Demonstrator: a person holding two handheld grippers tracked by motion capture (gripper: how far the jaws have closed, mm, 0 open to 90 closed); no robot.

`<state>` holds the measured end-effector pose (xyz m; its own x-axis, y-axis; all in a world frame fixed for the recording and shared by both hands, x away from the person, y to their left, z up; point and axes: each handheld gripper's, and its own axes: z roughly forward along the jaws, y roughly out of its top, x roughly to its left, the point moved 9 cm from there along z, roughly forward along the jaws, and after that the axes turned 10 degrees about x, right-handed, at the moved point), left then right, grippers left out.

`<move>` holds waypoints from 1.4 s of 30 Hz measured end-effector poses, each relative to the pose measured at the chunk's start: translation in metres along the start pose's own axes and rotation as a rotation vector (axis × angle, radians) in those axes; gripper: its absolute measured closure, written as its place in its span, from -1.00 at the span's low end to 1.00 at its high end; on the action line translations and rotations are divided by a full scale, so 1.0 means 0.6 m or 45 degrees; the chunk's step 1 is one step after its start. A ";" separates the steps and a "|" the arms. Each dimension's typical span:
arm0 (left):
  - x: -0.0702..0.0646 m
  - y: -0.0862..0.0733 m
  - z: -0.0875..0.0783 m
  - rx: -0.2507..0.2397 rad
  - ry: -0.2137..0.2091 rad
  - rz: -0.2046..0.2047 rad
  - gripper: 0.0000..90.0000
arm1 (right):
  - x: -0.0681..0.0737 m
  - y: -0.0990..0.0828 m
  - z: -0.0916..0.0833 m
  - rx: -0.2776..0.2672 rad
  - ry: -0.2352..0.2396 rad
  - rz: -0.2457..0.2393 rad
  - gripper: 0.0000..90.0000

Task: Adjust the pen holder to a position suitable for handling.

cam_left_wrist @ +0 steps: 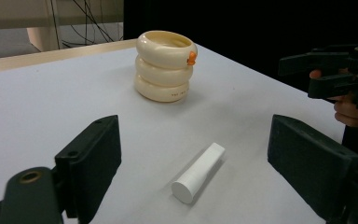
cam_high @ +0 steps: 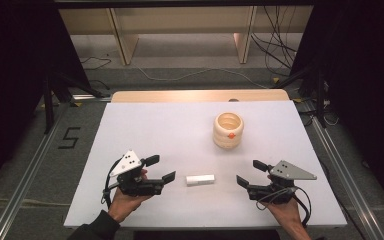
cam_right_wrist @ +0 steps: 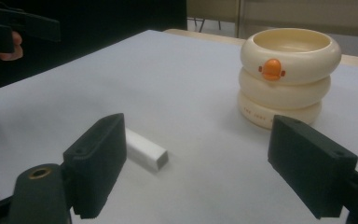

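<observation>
We had both tongs gaping and empty: the left gripper (cam_high: 161, 168) at about 7 o'clock on the white foam-board table top (cam_high: 145, 125), the right gripper (cam_high: 247, 173) at about 5 o'clock, jaws of each pointed inward at the small white plastic stick with one round end and one square end (cam_high: 200, 179). The stick lay flat on the board at 6 o'clock, between the two grippers, touching neither. The cream ribbed ring-stack pot with an orange duck-like knob (cam_high: 228, 130) stood well apart at about 1 o'clock. Risks as we judged them: the stick's round end would likely let it roll if a jaw nudged it before the other side closed; both grippers closing in at once could clash or knock it off line; smooth plastic looked prone to slip or pivot in a pinch taken off-centre.
</observation>
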<state>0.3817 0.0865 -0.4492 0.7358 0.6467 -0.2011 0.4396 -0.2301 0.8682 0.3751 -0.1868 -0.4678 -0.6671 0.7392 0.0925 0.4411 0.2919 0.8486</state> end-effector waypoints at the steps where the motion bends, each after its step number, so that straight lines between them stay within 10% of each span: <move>1: 0.000 0.000 0.000 -0.001 0.001 -0.001 -0.62 | -0.001 0.000 0.000 0.000 -0.002 0.000 -0.55; 34: 0.005 0.000 0.002 -0.004 0.014 -0.007 -0.62 | -0.068 0.020 0.009 0.021 -0.117 0.003 -0.43; 42: 0.006 0.001 0.001 -0.011 0.014 -0.008 -0.62 | -0.125 0.028 0.034 0.044 -0.176 0.082 -0.34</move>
<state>0.3849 0.0882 -0.4495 0.7274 0.6559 -0.2018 0.4399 -0.2200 0.8707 0.4450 -0.2248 -0.4709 -0.5490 0.8327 0.0715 0.5022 0.2603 0.8247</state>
